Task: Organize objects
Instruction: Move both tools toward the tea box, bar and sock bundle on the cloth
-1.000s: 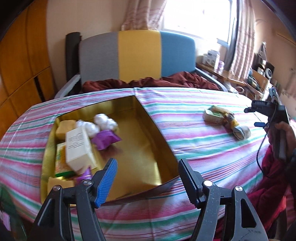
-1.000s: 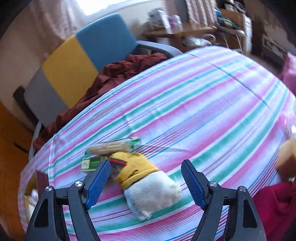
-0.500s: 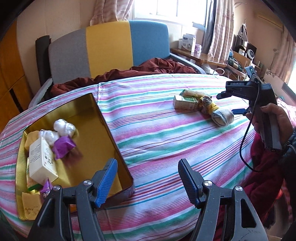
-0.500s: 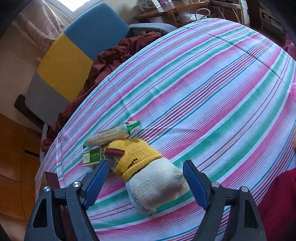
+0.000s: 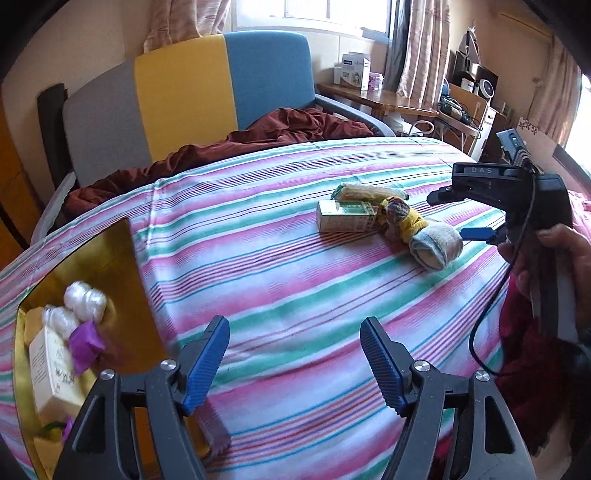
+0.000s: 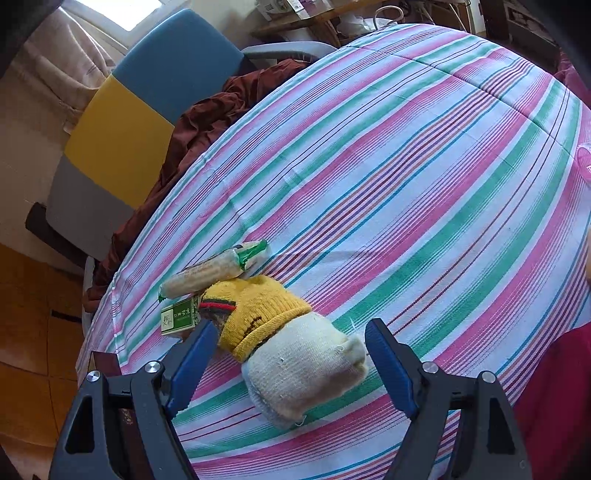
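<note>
I read "DAS" moulded on black right gripper (image 5: 476, 233) body; box print too small to read. Gold rectangular tin (image 5: 110, 258) at left holds cream printed box (image 5: 50, 373), white wrapped lumps (image 5: 85, 301), purple wrapper (image 5: 85, 345). My left gripper (image 5: 293, 360) empty over striped cloth (image 5: 280, 266), jaws just widened. Right jaws apart, straddling rolled yellow-and-white sock (image 6: 295, 347), pads not touching; green carton (image 6: 180, 316) and clear-wrapped stick (image 6: 214, 269) beside sock.

1. Setting: a lived-in home room.
2. Evidence: armchair (image 5: 192, 92) in grey, yellow and blue with a maroon cloth (image 5: 229, 144) on it.
3. Evidence: curtained window (image 5: 332, 14); cluttered side table (image 5: 388, 99); striped cloth (image 5: 295, 277) over the desk.
</note>
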